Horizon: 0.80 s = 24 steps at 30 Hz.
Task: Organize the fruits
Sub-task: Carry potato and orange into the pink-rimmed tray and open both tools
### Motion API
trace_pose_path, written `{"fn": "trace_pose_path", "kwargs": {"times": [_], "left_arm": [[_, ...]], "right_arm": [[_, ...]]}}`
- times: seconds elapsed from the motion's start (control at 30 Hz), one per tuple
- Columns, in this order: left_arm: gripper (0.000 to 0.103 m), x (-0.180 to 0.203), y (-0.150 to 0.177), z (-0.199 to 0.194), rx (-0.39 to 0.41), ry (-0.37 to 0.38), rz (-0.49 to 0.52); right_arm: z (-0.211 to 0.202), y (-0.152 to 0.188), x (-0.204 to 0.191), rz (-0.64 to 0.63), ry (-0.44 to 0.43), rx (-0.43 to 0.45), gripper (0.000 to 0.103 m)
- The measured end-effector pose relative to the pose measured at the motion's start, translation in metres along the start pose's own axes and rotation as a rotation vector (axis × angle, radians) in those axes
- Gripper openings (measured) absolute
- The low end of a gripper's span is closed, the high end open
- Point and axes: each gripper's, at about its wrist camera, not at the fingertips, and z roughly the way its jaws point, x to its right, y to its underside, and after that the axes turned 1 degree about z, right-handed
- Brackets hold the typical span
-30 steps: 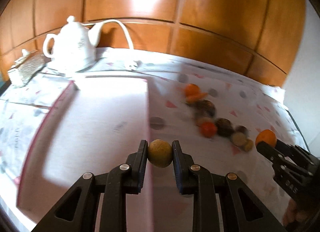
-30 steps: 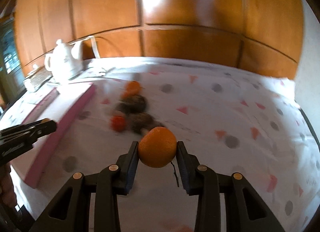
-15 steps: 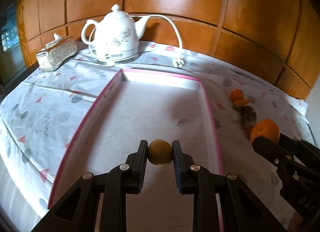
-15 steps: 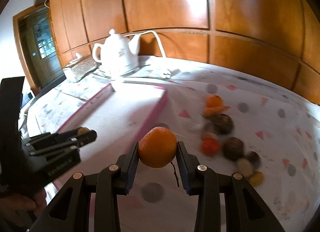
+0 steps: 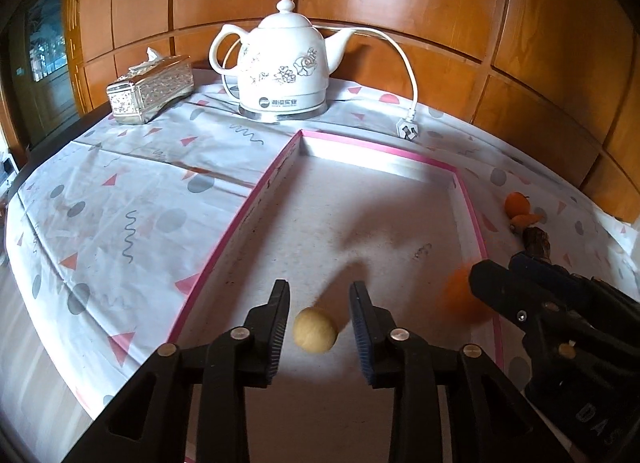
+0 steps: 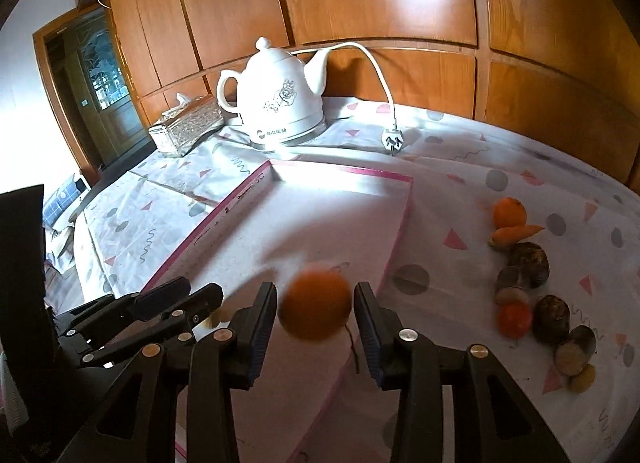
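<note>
Inside the pink-rimmed tray [image 5: 456, 179], a small yellow fruit [image 5: 315, 330] sat between the spread fingers of the left gripper [image 5: 319, 305], with a gap on each side, so nothing was gripped. Over the tray's right edge, the right gripper [image 6: 315, 309] was likewise spread wide, and the orange [image 6: 317, 306] showed as a blur between its fingers, touching neither. Whether the orange was resting on the tray floor or falling could not be told. From the left wrist view the same orange [image 5: 460, 297] was a smear partly hidden behind the right gripper's near finger.

Outside the tray, on the patterned tablecloth [image 6: 460, 191], lay a cluster of remaining fruits [image 6: 528, 287]: orange ones, a red one, and several dark brown ones whose kind was hard to make out. Behind the tray stood a white kettle [image 5: 284, 67] with its unplugged cord [image 5: 408, 127], and beside it a tissue box [image 5: 150, 89].
</note>
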Motion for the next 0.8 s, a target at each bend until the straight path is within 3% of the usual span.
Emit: {"fn": "trace_pose_path", "kwargs": {"times": [0.23,0.33,0.8], "left_arm": [[0.036,-0.003,0.003,-0.004,0.001,0.013,-0.024],[0.046,0.001,0.004,-0.009,0.010,0.036,-0.031],[0.046,0.046,0.006,-0.028,0.037,0.151,0.069]], "right_arm": [[-0.013,0.008,0.010,0.054,0.037,0.028,0.048],[-0.023,0.014,0.019,0.088,0.069,0.047,0.048],[-0.069,0.053,0.100,0.280,0.248,0.079,0.048]]}}
